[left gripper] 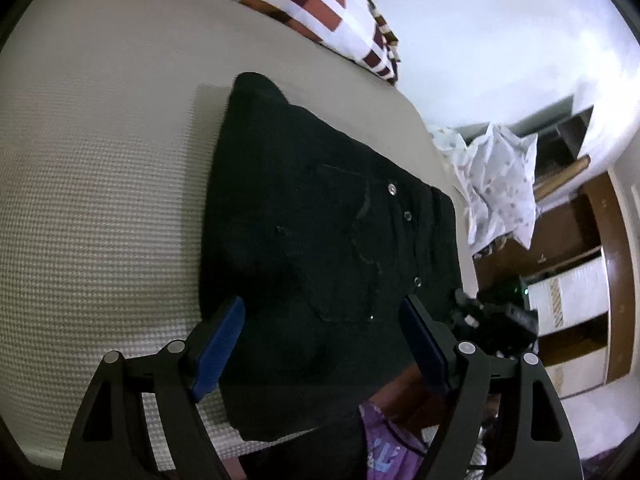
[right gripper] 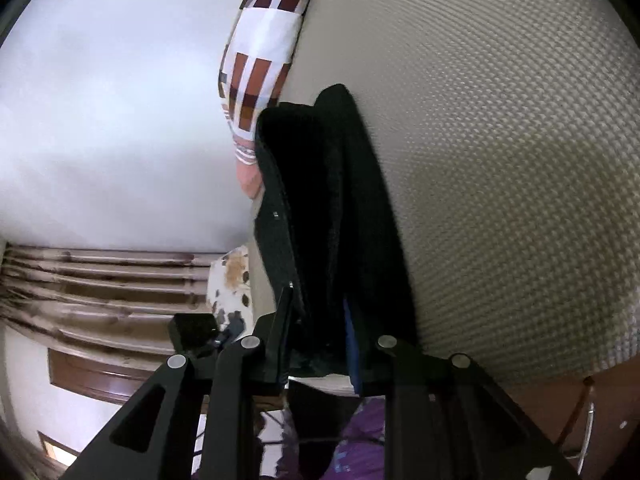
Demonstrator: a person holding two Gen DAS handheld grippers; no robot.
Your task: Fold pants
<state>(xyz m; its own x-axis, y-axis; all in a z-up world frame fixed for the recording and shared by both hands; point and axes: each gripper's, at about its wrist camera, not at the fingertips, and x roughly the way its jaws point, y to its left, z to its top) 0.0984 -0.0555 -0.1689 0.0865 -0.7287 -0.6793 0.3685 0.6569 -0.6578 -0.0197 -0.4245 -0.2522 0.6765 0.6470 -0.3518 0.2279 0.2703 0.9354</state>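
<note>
While the black pants (left gripper: 320, 240) lie flat on the beige bed (left gripper: 100, 200), near its edge, the left gripper (left gripper: 320, 340) hangs over their near end with its jaws wide apart, one blue pad (left gripper: 220, 344) over the cloth's left border and the other over the waist side, neither pressing on anything. From the right wrist view the same pants (right gripper: 328, 208) run away from the camera in a narrow dark band, and the right gripper (right gripper: 320, 336) has its jaws drawn in on the near edge of the cloth, which fills the gap between them and looks bunched and lifted there; only one blue pad (right gripper: 352, 344) shows, the other finger being seen edge-on. One pair of pants is in sight, with three metal studs (left gripper: 392, 188) counted on the upper face near the pocket. Two grippers are at work, and the right one also appears, blurred, at the bed's edge in the left view. One checked pillow (left gripper: 320, 12) in white and brown lies at the far end of the bed, and one pale floral cloth (left gripper: 500, 184) hangs beyond the bed's side. The left gripper tilts steeply down at the cloth; the right one points nearly along the bed's surface, rolled onto its side. A purple garment (left gripper: 380, 440) on the person shows below both grippers.
</note>
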